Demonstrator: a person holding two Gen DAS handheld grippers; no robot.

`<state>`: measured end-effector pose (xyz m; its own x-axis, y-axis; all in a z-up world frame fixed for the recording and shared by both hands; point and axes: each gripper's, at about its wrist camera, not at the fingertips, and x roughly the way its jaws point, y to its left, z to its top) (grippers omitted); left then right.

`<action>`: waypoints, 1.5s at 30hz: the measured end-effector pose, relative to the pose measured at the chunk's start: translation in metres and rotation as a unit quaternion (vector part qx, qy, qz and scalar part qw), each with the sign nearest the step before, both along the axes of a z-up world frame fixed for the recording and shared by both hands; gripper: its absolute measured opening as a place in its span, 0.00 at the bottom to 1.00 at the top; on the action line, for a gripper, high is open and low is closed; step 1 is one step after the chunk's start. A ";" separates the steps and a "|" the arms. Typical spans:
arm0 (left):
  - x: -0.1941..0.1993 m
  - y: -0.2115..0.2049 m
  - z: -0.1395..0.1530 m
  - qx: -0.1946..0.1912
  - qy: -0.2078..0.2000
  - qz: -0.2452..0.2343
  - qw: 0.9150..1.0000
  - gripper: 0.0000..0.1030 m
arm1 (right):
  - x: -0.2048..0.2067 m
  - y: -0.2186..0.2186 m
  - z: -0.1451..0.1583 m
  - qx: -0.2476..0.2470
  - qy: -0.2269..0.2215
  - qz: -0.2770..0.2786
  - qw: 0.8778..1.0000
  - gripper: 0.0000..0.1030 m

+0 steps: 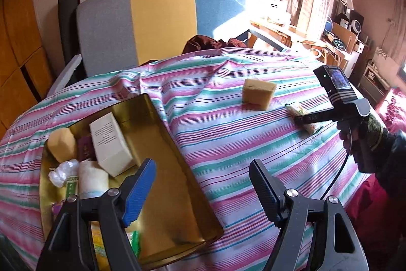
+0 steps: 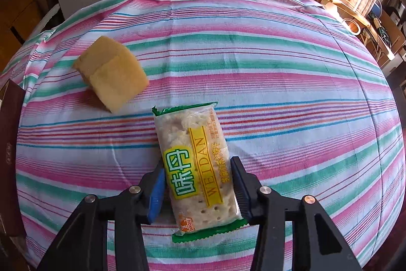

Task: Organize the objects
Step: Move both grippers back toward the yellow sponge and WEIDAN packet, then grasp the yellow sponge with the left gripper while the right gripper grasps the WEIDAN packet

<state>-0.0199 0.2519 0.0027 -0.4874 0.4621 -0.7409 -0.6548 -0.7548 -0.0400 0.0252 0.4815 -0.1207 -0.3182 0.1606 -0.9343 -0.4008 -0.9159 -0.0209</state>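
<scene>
Right gripper (image 2: pixel 198 191) clamps cracker pack (image 2: pixel 196 169) on striped cloth (image 2: pixel 291 98) (sponge (image 2: pixel 111 75) nearby); left gripper (image 1: pixel 203 192) wide, beside tin (image 1: pixel 177 184).

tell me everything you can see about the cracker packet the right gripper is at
The cracker packet is a clear plastic wrapper with green serrated ends, showing pale perforated crackers inside. A yellow label carries green characters and the word WEIDAN. It lies flat and lengthwise on the striped sheet, tilted slightly left at its far end. The right gripper straddles its near half, fingers close against both long sides, though whether they are pressing it is unclear. The yellow sponge sits apart, up to its left.
</scene>
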 end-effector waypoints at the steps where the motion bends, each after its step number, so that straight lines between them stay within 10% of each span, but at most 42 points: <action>1: -0.003 0.009 -0.001 0.004 -0.014 -0.006 1.000 0.74 | 0.003 0.001 0.000 -0.001 -0.002 -0.004 1.000 0.46; 9: -0.020 0.076 -0.017 0.002 -0.074 -0.037 0.997 0.75 | 0.006 0.005 -0.002 -0.017 -0.007 -0.012 1.000 0.47; 15: -0.036 0.128 -0.029 -0.039 -0.037 -0.068 0.996 0.94 | 0.008 0.006 -0.001 -0.027 -0.008 -0.015 0.999 0.47; 34: -0.102 0.249 -0.078 -0.093 -0.015 -0.162 0.982 0.97 | 0.006 0.006 0.001 -0.034 -0.017 -0.010 0.999 0.49; 36: -0.107 0.254 -0.084 -0.090 -0.025 -0.163 0.982 0.91 | 0.005 0.005 0.002 -0.031 -0.017 -0.007 0.999 0.48; 37: -0.108 0.255 -0.088 -0.089 -0.039 -0.166 0.981 0.67 | 0.005 0.004 0.002 -0.030 -0.016 -0.005 0.999 0.48; 45: -0.077 0.209 -0.069 -0.051 -0.048 -0.138 0.988 0.64 | 0.002 -0.002 0.006 -0.015 -0.010 0.008 1.000 0.47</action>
<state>-0.0972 0.4612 -0.0664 -0.2783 0.4874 -0.8276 -0.8333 -0.5510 -0.0443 0.0275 0.4793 -0.1146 -0.3008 0.1280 -0.9451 -0.3865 -0.9223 -0.0019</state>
